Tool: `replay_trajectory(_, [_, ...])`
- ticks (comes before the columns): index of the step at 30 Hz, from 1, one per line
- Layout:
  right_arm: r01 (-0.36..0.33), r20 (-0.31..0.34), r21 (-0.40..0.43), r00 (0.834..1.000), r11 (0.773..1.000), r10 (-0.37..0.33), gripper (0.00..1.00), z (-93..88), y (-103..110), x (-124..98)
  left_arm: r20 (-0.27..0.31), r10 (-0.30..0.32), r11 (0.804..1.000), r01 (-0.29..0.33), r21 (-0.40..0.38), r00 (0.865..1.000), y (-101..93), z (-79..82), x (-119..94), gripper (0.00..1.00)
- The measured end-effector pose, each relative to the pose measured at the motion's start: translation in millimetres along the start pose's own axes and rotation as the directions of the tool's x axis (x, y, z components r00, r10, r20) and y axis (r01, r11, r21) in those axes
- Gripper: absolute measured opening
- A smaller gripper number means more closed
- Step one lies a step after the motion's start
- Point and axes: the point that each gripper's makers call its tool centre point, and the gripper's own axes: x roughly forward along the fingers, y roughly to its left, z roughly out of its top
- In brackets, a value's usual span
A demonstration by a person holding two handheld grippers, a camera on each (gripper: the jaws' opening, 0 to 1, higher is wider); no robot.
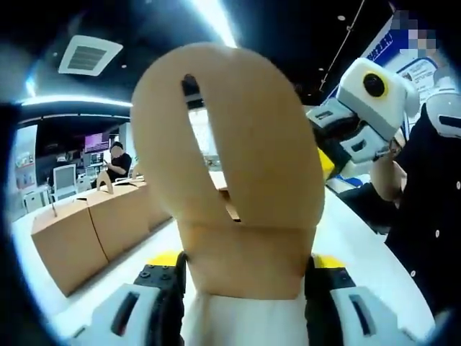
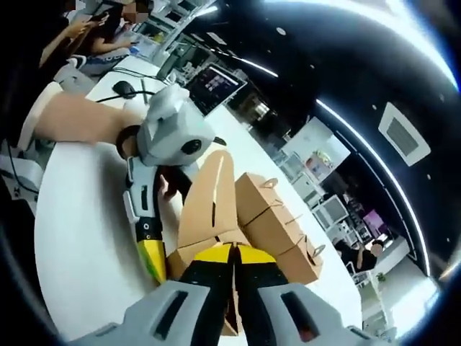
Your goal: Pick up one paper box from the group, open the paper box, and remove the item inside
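The paper box (image 1: pixel 238 238) stood lifted above the white table (image 2: pixel 79 238), its rounded flap up, with the left gripper (image 1: pixel 241 288) clamped across its body and the right gripper (image 2: pixel 232 270) pinched shut on an edge. Opposed pulling could tear the flap — or slip it free. The other boxes (image 2: pixel 277 223) waited just beside.

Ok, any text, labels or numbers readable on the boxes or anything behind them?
No text can be read in either view.
Held paper box: plain tan, no print.
Row of boxes on the table: no visible print.
Blue and white sign in the background: lettering too blurred.
Monitor: screen content too small.
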Motion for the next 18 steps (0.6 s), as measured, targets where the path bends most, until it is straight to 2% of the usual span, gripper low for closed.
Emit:
replay_trajectory(2, [0.012,0.014,0.020,1.000,1.000,-0.012,0.03,4.9,-1.3,1.8,0.000,0.001,1.000,-0.001,-0.001,1.000,-0.2,0.1,0.0,0.67])
replay_trajectory(5, [0.032,0.050,0.098,0.998,0.995,-0.037,0.03,10.8,-9.4,-1.5,0.001,0.001,1.000,-0.001,-0.003,1.000,-0.4,0.1,-0.2,0.67])
replay_trajectory(8, [0.049,0.093,0.216,0.993,0.975,-0.070,0.03,9.2,-24.0,-9.2,0.002,0.007,1.000,-0.007,-0.002,1.000,0.2,0.2,-0.4,0.67])
replay_trajectory(10, [0.048,0.141,0.345,0.985,0.937,-0.102,0.03,5.8,-35.9,-15.3,0.001,0.009,1.000,-0.009,0.000,1.000,0.2,0.2,-0.6,0.67])
replay_trajectory(11, [0.058,0.162,0.425,0.977,0.903,-0.139,0.03,0.1,-46.4,-20.4,0.002,0.011,1.000,-0.011,0.000,1.000,0.4,0.2,-0.6,0.67])
replay_trajectory(12, [0.062,0.168,0.458,0.974,0.887,-0.155,0.03,-3.8,-51.0,-22.9,0.001,0.013,1.000,-0.013,0.000,1.000,0.6,0.3,-0.6,0.67])
replay_trajectory(15, [0.063,0.189,0.611,0.956,0.789,-0.223,0.03,-24.1,-69.8,-34.3,0.002,0.013,1.000,-0.013,0.002,1.000,0.4,0.4,-0.7,0.67])
replay_trajectory(16, [0.059,0.189,0.625,0.956,0.779,-0.224,0.03,-26.5,-70.6,-34.9,0.001,0.013,1.000,-0.013,0.002,1.000,0.3,0.4,-0.7,0.67])
replay_trajectory(18, [0.082,0.164,0.657,0.955,0.750,-0.248,0.03,-43.5,-77.4,-38.3,0.000,0.015,1.000,-0.015,0.006,1.000,0.4,0.1,-0.8,0.67])
